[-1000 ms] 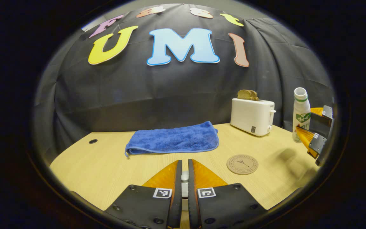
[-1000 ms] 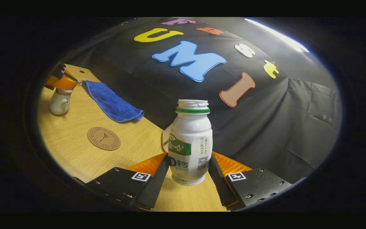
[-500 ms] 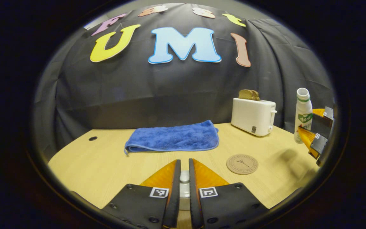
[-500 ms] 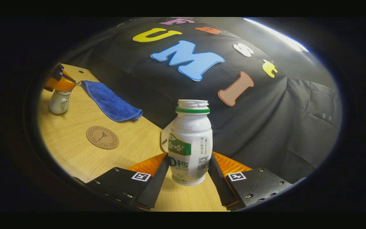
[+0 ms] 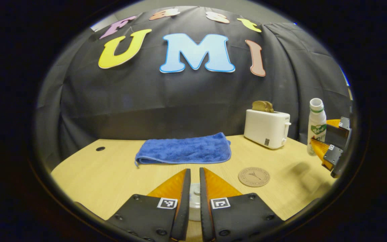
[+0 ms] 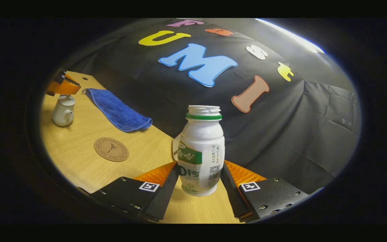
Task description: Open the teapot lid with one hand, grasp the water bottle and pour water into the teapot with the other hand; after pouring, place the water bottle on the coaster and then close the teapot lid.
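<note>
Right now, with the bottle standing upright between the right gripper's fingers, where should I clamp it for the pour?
Clamp the water bottle on its straight labelled body, below the shoulder, from the sides where the right gripper already brackets it. The body is widest and flattest there; the neck narrows, and its open mouth should stay clear for pouring.

Wooden table (image 5: 113,168) bears towel (image 5: 184,153), toaster (image 5: 266,128), coaster (image 5: 254,176), teapot (image 6: 62,114), bottle (image 6: 201,151).

The left gripper (image 5: 193,188) hung low, fingers nearly together with a narrow slit between them. The right gripper (image 6: 198,178) sat level, fingers spread wide, pointing forward.
</note>
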Available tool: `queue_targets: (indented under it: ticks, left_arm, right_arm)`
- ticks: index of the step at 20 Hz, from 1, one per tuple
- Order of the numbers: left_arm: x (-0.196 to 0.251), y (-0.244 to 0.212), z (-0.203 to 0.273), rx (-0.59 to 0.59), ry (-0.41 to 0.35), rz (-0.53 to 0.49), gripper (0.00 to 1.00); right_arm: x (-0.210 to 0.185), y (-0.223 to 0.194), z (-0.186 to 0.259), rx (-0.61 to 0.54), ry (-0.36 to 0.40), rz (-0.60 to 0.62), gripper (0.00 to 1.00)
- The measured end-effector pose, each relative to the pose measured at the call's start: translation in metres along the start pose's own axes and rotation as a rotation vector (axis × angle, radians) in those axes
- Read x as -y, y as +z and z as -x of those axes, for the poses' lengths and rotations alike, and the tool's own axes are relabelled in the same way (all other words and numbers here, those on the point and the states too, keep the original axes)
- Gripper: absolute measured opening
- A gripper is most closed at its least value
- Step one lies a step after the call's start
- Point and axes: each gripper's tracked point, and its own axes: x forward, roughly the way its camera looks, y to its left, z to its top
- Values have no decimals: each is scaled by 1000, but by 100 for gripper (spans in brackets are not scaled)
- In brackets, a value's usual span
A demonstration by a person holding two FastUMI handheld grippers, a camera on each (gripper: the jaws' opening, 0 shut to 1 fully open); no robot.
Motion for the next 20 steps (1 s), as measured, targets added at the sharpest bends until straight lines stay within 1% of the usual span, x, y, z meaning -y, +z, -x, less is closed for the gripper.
queue_targets:
  ticks: [5, 9, 10, 11, 13, 14, 15, 18, 20]
  left_arm:
    - [-28, 7, 15, 30, 20, -1, 22]
    - [-60, 4, 25, 33, 55, 10, 22]
    - [-69, 2, 28, 30, 66, 14, 22]
    - [-80, -1, 31, 27, 78, 18, 22]
    - [-104, -5, 38, 21, 113, 24, 22]
    - [-119, -9, 43, 19, 134, 29, 23]
    - [-128, -12, 46, 16, 148, 34, 22]
    - [-162, -21, 60, 8, 197, 45, 23]
    - [-176, -28, 65, 4, 216, 59, 22]
  right_arm:
    - [-27, 25, -3, 11, 56, -61, 73]
    - [-56, 42, -8, 8, 113, -125, 73]
    - [-63, 45, -10, 6, 125, -136, 60]
    - [-71, 48, -11, 3, 137, -147, 73]
    - [-87, 55, -15, -3, 168, -181, 73]
    - [-102, 58, -17, -12, 197, -205, 60]
    - [-109, 59, -19, -17, 212, -215, 73]
    - [-133, 67, -23, -27, 250, -263, 73]
    - [-140, 73, -26, -23, 256, -290, 73]
